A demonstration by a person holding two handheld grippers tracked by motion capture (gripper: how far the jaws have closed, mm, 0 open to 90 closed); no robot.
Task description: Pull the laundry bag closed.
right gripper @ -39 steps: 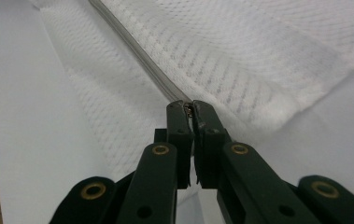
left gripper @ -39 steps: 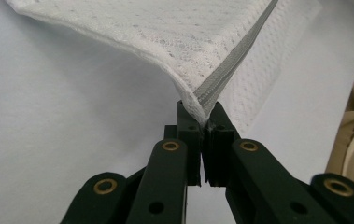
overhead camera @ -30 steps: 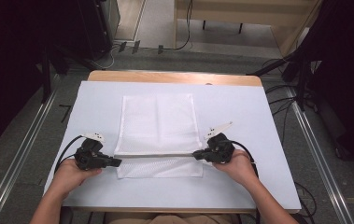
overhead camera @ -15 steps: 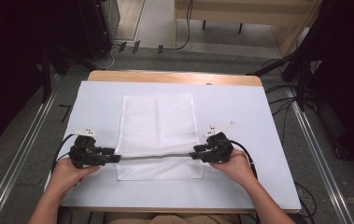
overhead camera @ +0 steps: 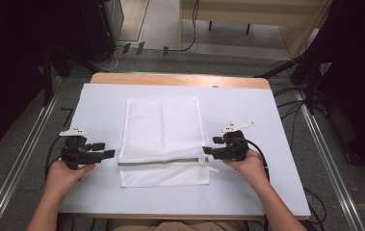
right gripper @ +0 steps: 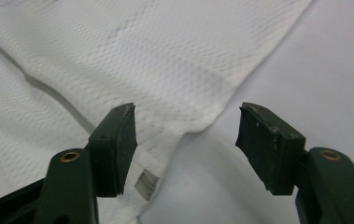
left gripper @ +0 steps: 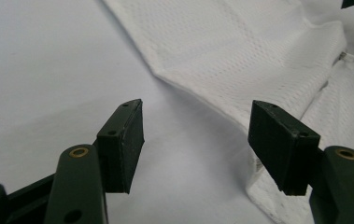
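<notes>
A white mesh bag (overhead camera: 163,130) lies flat in the middle of the pale table (overhead camera: 267,120), with a slit-like zipper opening (overhead camera: 170,160) near its front edge. My left gripper (overhead camera: 104,149) hovers just left of the bag's front left corner. Its jaws have just been opening and stand open over bare table (left gripper: 197,108), with the bag's edge (left gripper: 240,51) beside the right jaw. My right gripper (overhead camera: 211,145) sits at the bag's right edge. Its jaws have also just been opening and stand open (right gripper: 187,112) above the mesh edge (right gripper: 132,51), pressing on nothing.
The table's wooden far edge (overhead camera: 180,79) borders a floor with cables (overhead camera: 286,91). Metal rails (overhead camera: 327,159) run along both sides. Dark equipment (overhead camera: 98,24) stands at the back left. The person's forearms come in from the bottom.
Both grippers went from shut on the bag's taut front edge to open. The edge dropped flat onto the table. My left gripper drew away to the left.
</notes>
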